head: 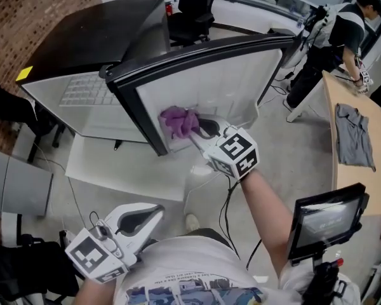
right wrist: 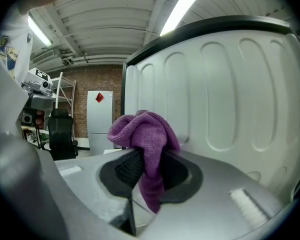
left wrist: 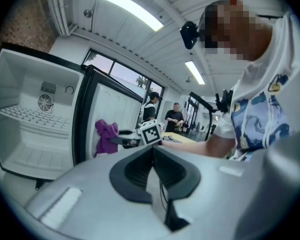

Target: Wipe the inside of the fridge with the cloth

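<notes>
A small black fridge (head: pixel 95 37) stands open, its white inside (head: pixel 82 100) showing a wire shelf. The door (head: pixel 222 81) swings out toward me. My right gripper (head: pixel 195 128) is shut on a bunched purple cloth (head: pixel 180 121), which rests against the low inner corner of the door lining. In the right gripper view the cloth (right wrist: pixel 146 136) hangs down between the jaws, with the ribbed door lining (right wrist: pixel 230 99) just behind. My left gripper (head: pixel 156 211) hangs low by my waist, shut and holding nothing. The left gripper view shows the fridge inside (left wrist: pixel 30 129) and the cloth (left wrist: pixel 106 136) ahead.
A curved wooden table (head: pixel 343 164) at the right carries a grey garment (head: pixel 355 135). A person (head: pixel 343 27) stands behind it. A screen on a stand (head: pixel 324 220) sits at my lower right. A black chair (head: pixel 193 8) is behind the fridge. Cables lie on the floor.
</notes>
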The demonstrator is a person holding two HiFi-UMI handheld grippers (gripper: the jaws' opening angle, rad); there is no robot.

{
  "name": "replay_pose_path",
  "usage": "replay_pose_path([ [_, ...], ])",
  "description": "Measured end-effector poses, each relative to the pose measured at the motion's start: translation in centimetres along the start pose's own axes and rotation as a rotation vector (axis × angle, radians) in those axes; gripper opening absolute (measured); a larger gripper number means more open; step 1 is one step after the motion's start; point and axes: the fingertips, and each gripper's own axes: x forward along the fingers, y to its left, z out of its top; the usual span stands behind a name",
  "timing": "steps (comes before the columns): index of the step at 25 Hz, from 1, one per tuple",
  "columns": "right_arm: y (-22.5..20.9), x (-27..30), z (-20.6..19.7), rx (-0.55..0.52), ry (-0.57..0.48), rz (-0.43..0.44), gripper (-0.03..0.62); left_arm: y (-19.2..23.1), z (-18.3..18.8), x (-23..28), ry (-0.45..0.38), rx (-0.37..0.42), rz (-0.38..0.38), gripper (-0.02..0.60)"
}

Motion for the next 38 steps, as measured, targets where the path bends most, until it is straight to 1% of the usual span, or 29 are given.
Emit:
replay_pose_path([
  [3, -0.9, -0.5, -0.1, 0.001, -0.001, -0.016, 0.08, 0.0, 0.1, 0.6, 0.0, -0.002, -0.011, 0.005],
  [9, -3.9, -2.7, -0.7, 0.017, -0.001, -0.079, 0.08, -0.4, 0.1, 1.8, 0.007, -0.002, -0.031, 0.005],
  [15, -8.0, -6.0, -2.0, 0.042, -0.001, -0.174, 0.08, -0.9, -0.2, 3.1, 0.023, 0.006, -0.057, 0.005],
  [25, -14.0, -10.4, -3.9, 0.086, -0.004, -0.333, 0.08, -1.1, 0.1, 3.9, 0.042, 0.011, -0.068, 0.005],
  [33, -17.0, -12.9, -5.1, 0.076, 0.021, -0.479, 0.08, -0.8, 0.0, 4.0, 0.049, 0.015, -0.078, 0.005],
  [38, -17.8, -13.9, -5.7, 0.09, 0.024, -0.522, 0.08, -0.9, -0.2, 4.1, 0.052, 0.013, -0.08, 0.005],
])
